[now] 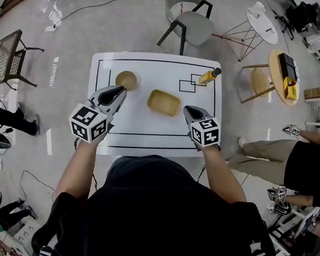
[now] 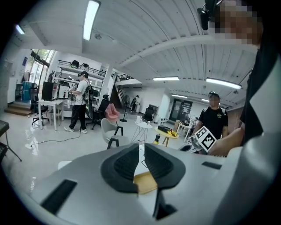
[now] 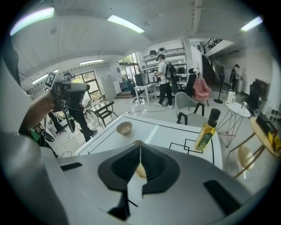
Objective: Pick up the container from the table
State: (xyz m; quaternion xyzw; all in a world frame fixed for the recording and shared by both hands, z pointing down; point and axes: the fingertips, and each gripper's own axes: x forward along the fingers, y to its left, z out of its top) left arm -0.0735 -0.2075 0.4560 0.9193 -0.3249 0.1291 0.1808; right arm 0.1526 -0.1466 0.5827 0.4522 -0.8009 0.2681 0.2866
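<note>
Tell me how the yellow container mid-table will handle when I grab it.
The container looks shallow, thin-walled and empty, so it is probably light and fairly stiff. Sitting flat on the smooth table, it shouldn't roll, but may slide if nudged.

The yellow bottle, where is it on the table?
In the head view, the bottle stands near the table's far right corner, beside the drawn squares, right of the rectangular container.
</note>
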